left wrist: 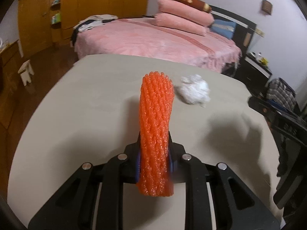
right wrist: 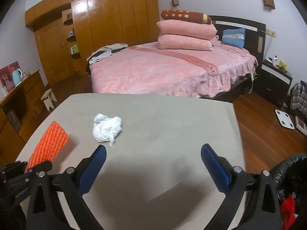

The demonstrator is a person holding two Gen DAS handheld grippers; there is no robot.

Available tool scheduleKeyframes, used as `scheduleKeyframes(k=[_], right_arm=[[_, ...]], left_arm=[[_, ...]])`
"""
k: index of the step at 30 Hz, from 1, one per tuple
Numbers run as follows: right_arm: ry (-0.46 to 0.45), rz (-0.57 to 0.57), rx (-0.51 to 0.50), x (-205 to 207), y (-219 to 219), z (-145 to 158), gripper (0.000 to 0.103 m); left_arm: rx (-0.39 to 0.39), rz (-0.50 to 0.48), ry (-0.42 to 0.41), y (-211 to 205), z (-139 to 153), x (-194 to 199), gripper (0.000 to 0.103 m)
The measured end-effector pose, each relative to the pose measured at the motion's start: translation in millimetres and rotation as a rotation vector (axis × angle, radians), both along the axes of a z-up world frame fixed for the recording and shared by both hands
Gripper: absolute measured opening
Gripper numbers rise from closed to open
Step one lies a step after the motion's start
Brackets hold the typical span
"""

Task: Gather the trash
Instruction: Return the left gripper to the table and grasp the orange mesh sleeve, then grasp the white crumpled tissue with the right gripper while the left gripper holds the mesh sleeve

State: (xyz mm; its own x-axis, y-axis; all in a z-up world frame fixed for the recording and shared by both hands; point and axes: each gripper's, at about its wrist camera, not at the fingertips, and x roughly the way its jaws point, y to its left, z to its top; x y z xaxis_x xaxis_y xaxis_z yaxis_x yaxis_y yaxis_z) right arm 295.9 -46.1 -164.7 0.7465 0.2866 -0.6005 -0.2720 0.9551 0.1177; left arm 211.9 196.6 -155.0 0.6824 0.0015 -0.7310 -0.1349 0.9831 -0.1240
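My left gripper point(left wrist: 154, 149) is shut on an orange foam net sleeve point(left wrist: 156, 118) and holds it above the beige table point(left wrist: 76, 115). The sleeve point(right wrist: 49, 142) and the left gripper also show at the left of the right wrist view. A crumpled white tissue point(left wrist: 193, 91) lies on the table beyond the sleeve, slightly right; in the right wrist view the tissue point(right wrist: 107, 127) lies just ahead of my left blue finger point(right wrist: 92, 170). My right gripper point(right wrist: 153, 153) is open and empty above the table point(right wrist: 172, 118).
A black trash bag point(right wrist: 291, 182) with something red inside sits at the table's right edge, low right. A pink bed point(right wrist: 163, 67) stands beyond the table. A small white stool point(right wrist: 49, 97) and wooden cabinets stand left. A scale point(right wrist: 284, 121) lies on the wooden floor right.
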Motion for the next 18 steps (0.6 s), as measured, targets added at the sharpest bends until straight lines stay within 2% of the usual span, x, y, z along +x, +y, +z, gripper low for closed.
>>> scheduleKeyframes(k=[8,18], right_arm=[[-0.005,0.029,-0.011,23,41,-1,0.097],[0.055,0.057,-0.056,65,86,-16,0.096]], left_arm=[[0.052,0.073,-0.020,40,7,30,0.020],[0.078,0.114,-0.039,66,13,44,0.020]])
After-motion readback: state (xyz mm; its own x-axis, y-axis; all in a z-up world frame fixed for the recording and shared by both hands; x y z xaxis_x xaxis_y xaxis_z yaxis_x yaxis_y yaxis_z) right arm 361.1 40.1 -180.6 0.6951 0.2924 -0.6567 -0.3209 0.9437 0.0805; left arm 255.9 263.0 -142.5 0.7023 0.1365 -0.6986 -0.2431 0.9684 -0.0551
